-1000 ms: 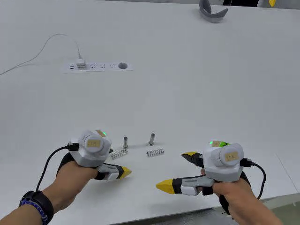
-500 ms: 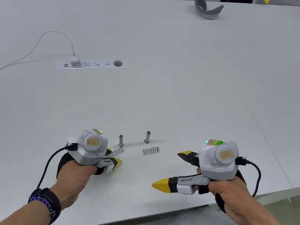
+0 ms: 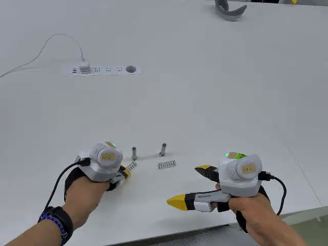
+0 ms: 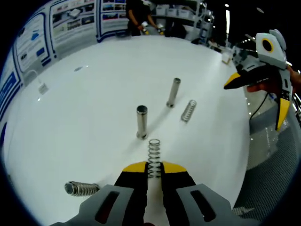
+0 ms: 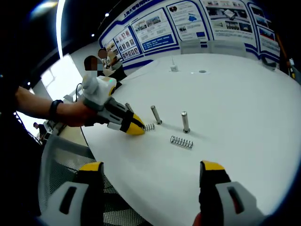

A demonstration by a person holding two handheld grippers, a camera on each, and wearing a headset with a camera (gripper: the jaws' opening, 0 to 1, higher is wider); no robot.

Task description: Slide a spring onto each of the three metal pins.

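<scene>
The left claw [image 4: 154,169] is almost shut. Its yellow tips pinch the near end of a spring [image 4: 154,151], which sticks straight out ahead of the jaws with its far end aimed at the foot of the near pin [image 4: 141,121]. A second ago this claw hung closer to the person and the spring lay free on the bench beside that pin. Since then the claw has come forward and closed on the coil.

In the head view the left claw [image 3: 124,173] sits low over the bench [image 3: 205,102]. The spring [image 3: 131,165] slants from its tips toward the near pin [image 3: 134,152]. I cannot tell whether the spring's far end touches the bench.

The near pin stands upright and bare. The far pin [image 4: 173,92] stands upright beyond it, with a loose spring [image 4: 188,110] lying flat just beside it. Left of the jaws a short coiled piece with a round metal end [image 4: 81,188] lies on its side. Whether it is the third pin I cannot tell.

The right claw [image 5: 153,170] is spread wide and holds nothing, as in both earlier frames. In the head view the right claw [image 3: 192,185] hovers near the bench edge, apart from the pins. Its own view looks across the loose spring [image 5: 181,141] to the far pin [image 5: 185,121], the near pin [image 5: 155,114] and the left claw [image 5: 136,127]. A power strip [image 3: 102,69] lies far back on the bench.
</scene>
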